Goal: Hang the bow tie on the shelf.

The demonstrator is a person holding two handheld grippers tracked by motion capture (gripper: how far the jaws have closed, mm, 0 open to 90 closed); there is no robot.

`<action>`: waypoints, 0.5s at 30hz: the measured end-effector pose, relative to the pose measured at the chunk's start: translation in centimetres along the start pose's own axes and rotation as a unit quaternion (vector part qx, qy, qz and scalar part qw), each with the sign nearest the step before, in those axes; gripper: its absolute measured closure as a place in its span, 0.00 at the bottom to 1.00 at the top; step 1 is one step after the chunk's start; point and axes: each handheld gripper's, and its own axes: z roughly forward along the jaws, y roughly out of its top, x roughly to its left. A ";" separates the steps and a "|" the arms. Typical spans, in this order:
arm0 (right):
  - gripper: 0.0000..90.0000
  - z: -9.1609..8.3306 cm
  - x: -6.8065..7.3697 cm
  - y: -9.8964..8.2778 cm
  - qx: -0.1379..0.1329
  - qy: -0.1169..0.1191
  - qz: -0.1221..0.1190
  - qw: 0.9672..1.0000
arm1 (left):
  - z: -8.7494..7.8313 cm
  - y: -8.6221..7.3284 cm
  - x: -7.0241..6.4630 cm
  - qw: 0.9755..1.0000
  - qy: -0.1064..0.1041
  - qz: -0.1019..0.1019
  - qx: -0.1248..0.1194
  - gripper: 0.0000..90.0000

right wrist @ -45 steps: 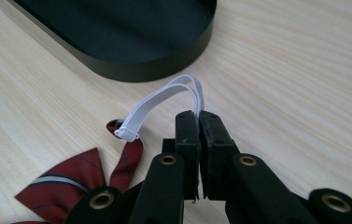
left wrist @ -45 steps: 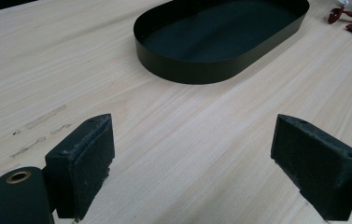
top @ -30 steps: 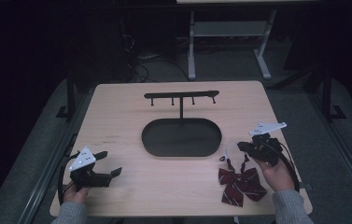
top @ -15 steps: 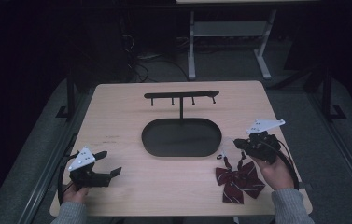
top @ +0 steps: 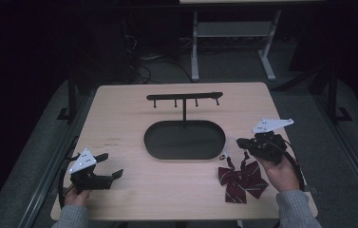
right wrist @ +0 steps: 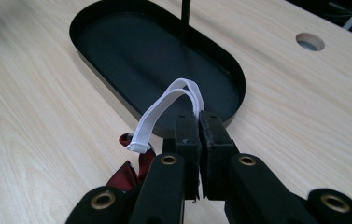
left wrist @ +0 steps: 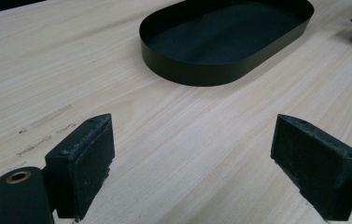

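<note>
floor [top: 134,71]: grey carpet, dark
cables [top: 141,57]: lay tangled behind table
white desk frame [top: 233,33]: stood at back
light: dim rm

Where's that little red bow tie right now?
The bow tie lies on the table's near right in the high view, beside the black tray; the right gripper pinches its white strap.

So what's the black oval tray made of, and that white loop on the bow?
The oval tray looks like thin metal painted matte black: its wall is sharp-edged and evenly dull. The white loop, pinched by the right gripper, seems to be flat elastic strap, since it bends softly. The bow looks like striped dark red fabric.
</note>
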 end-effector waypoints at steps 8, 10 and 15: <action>0.97 -0.5 0.3 0.7 -0.017 0.002 -0.006 1.000 | 0.0 0.0 0.0 1.000 0.000 0.003 0.000 0.14; 0.97 -0.6 0.4 1.0 -0.023 0.004 -0.009 1.000 | 0.0 0.1 0.0 1.000 -0.001 0.005 -0.001 0.14; 0.97 -0.9 0.9 1.7 -0.035 0.002 -0.017 0.999 | 0.0 0.1 0.0 1.000 -0.003 0.004 -0.002 0.14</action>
